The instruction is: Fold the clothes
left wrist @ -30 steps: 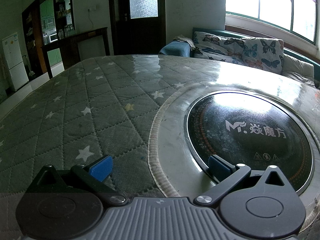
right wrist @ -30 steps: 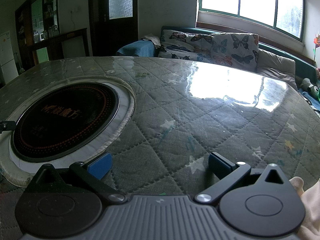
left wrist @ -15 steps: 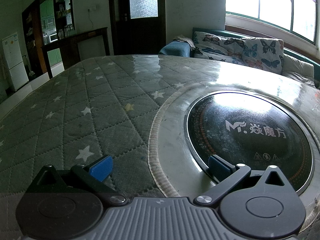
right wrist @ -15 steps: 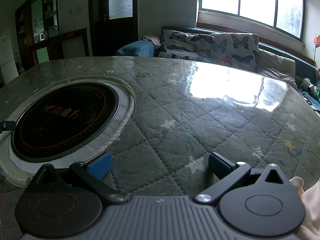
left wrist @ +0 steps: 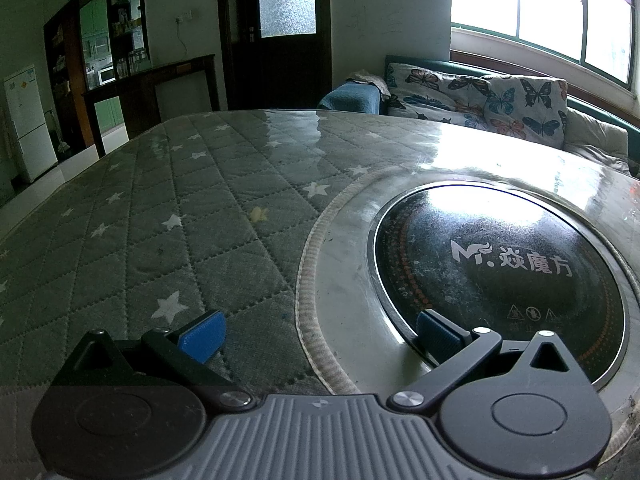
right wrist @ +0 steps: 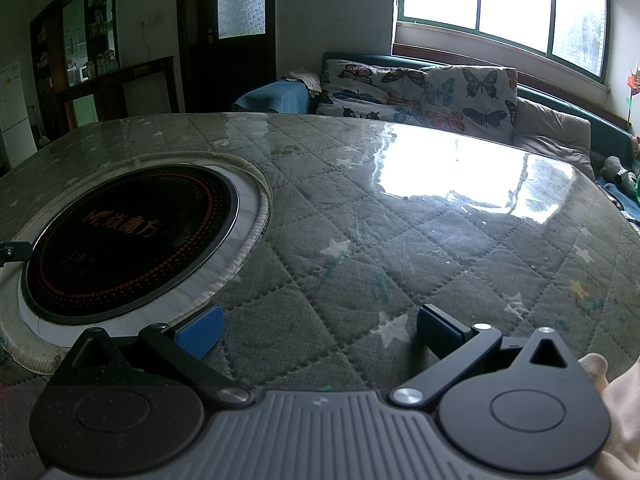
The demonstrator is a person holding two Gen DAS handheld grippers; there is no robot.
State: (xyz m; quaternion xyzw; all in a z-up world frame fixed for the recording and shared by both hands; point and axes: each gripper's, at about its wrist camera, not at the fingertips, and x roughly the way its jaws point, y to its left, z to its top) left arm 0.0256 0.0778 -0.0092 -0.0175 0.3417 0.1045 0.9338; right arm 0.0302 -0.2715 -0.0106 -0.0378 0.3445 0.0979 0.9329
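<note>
- Grippers first: my left gripper [left wrist: 318,332] sits low over the table [left wrist: 168,216] with its blue pads wide apart, grasping nothing.
- My right gripper [right wrist: 318,330] is likewise spread and empty above the quilted star cover.
- Between them lies the round black cooktop [right wrist: 128,240] set into the table.
- A pale cloth edge [right wrist: 618,412] shows at the right view's lower right corner; I cannot tell whether it is the clothing.
</note>
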